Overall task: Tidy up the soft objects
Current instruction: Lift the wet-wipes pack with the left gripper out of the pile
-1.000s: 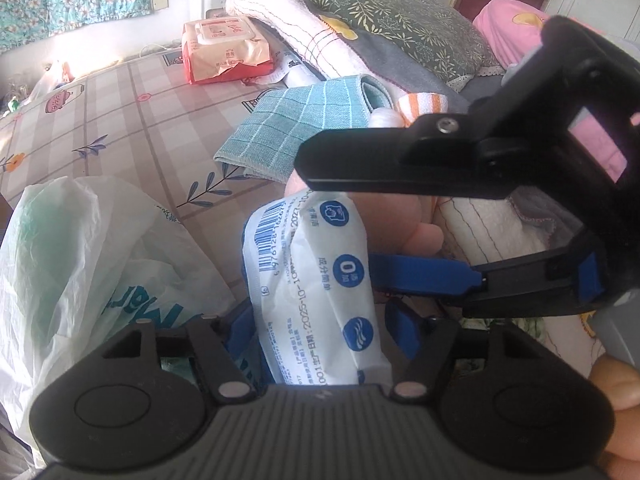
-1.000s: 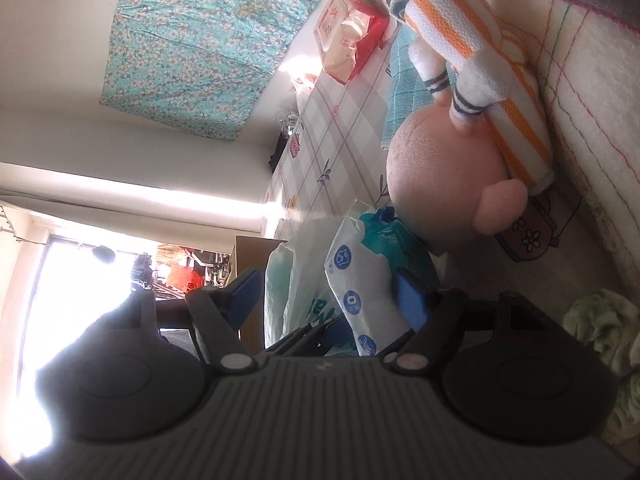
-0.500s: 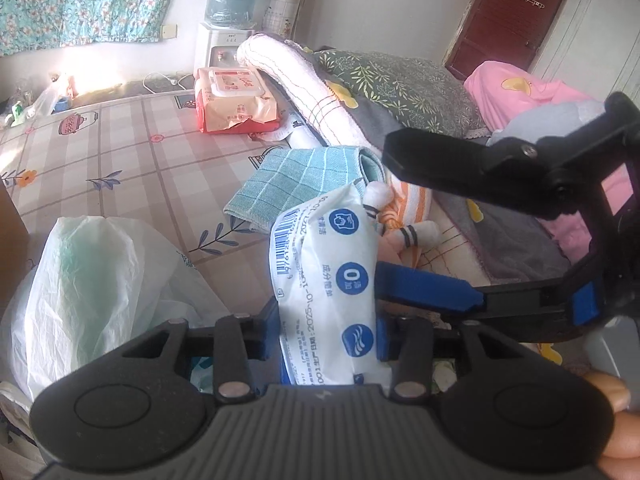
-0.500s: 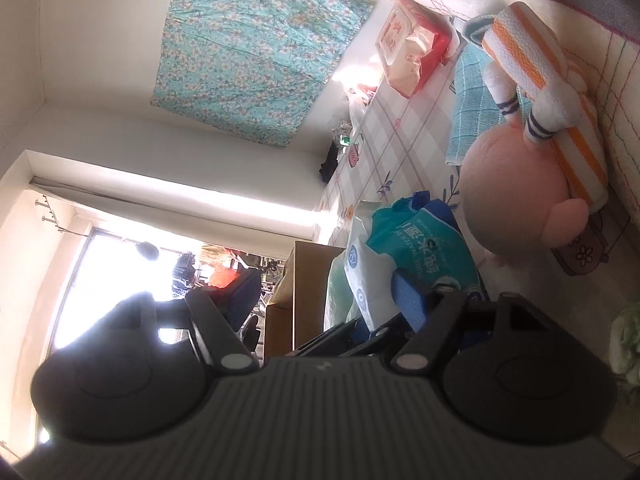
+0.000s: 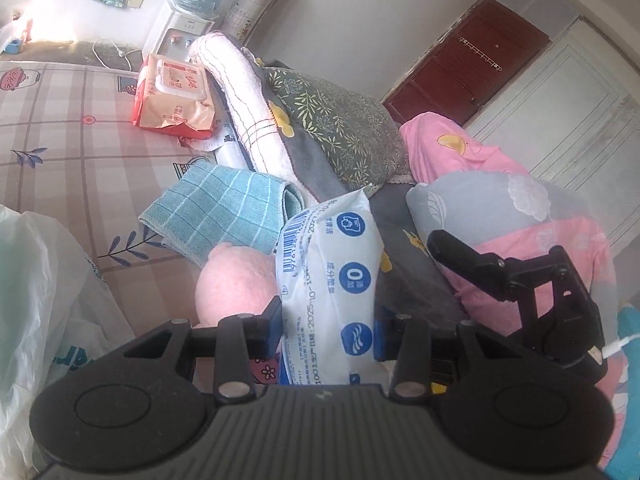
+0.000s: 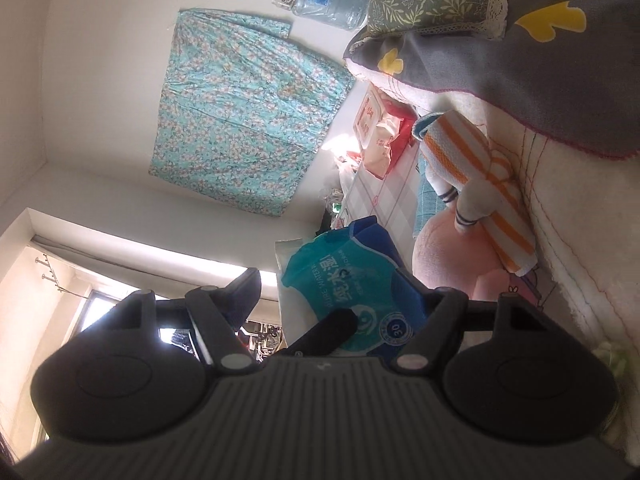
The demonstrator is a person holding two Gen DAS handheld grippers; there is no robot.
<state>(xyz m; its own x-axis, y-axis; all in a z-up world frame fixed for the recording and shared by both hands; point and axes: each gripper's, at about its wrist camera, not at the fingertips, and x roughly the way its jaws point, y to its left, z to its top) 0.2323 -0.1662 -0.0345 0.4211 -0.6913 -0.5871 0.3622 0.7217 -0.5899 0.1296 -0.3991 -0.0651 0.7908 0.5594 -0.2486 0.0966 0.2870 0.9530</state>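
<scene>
A white and blue wet-wipe pack (image 5: 332,264) stands upright between the fingers of my left gripper (image 5: 328,316), which is shut on its lower part, the pads pressing both sides. In the right wrist view its teal and blue face (image 6: 352,280) sits in front of my right gripper (image 6: 330,284), which is open with no pad touching it. A black finger (image 5: 460,254) of that right gripper shows off to the right of the pack, apart from it. Behind the pack lies a pink plush toy (image 5: 236,280) on the bed.
A folded teal checked towel (image 5: 224,208) and a red tissue pack (image 5: 172,100) lie on the checked sheet. An orange striped cloth (image 6: 480,184) rests on the plush. Pillows and blankets (image 5: 340,128) pile up at the back right. A white plastic bag (image 5: 36,280) sits at the left.
My left gripper's jaws narrowed onto the wipe pack and tilted up with it. The right gripper drew away from the pack toward the right, still open.
</scene>
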